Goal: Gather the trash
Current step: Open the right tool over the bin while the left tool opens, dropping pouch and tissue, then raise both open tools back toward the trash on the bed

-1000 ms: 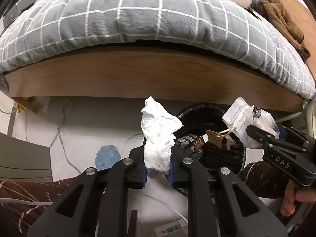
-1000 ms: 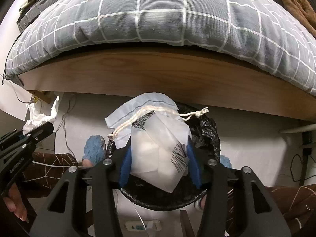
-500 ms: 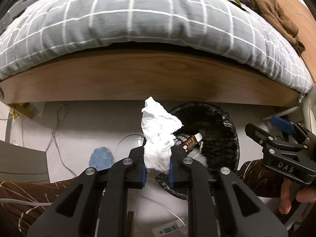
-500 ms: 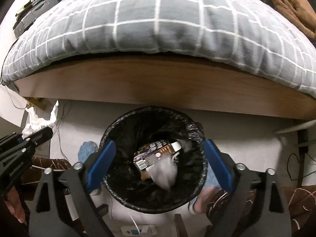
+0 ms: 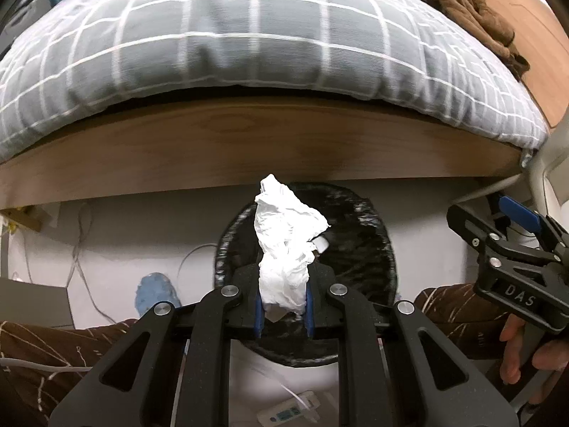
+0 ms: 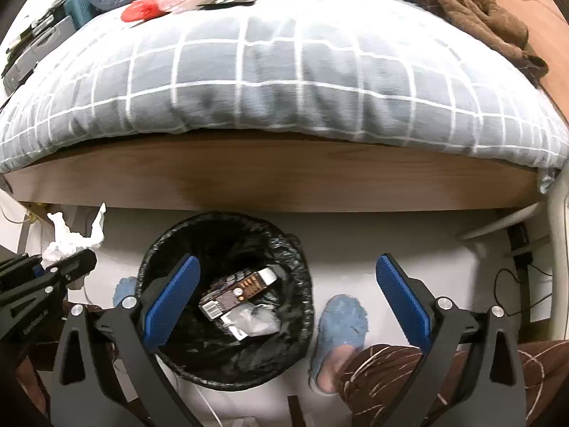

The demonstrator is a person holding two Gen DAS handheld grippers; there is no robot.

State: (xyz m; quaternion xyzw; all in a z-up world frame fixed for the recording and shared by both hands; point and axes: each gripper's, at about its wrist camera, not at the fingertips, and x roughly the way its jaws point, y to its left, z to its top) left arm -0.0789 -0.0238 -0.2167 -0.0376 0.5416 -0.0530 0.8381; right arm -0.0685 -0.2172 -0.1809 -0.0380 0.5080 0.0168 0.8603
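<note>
The left gripper (image 5: 283,311) is clamped on a crumpled white tissue (image 5: 284,245), its blue pads pressed against the wad's lower end while the rest stands up ahead of the fingers. Straight beyond that grip, in the left wrist view, sits the black-lined trash bin (image 5: 377,267), so the tissue overlaps the bin's mouth and hides most of what lies inside; only a small white corner shows past the paper. To the right of this gripper, well apart, the right gripper (image 5: 498,227) appears from the side with a bare hand (image 5: 530,348) on its handle.

The right gripper (image 6: 284,302), seen from its own camera, stands wide open and holds nothing; its left blue pad (image 6: 170,302) overlaps the bin's rim, its right one floats over bare floor. This view looks down into the trash bin (image 6: 227,227) and shows what the other cannot: a dark carton with a barcode (image 6: 231,297) and a crumpled translucent bag (image 6: 254,320) lying on the bottom. It also catches the tissue (image 6: 71,238) far off to the left, above the left gripper's tip.

Just right of the bin a foot in a blue slipper (image 6: 339,334) rests on the floor. Beyond everything runs the wooden bed frame (image 6: 284,185) under a grey checked duvet (image 6: 284,82).
</note>
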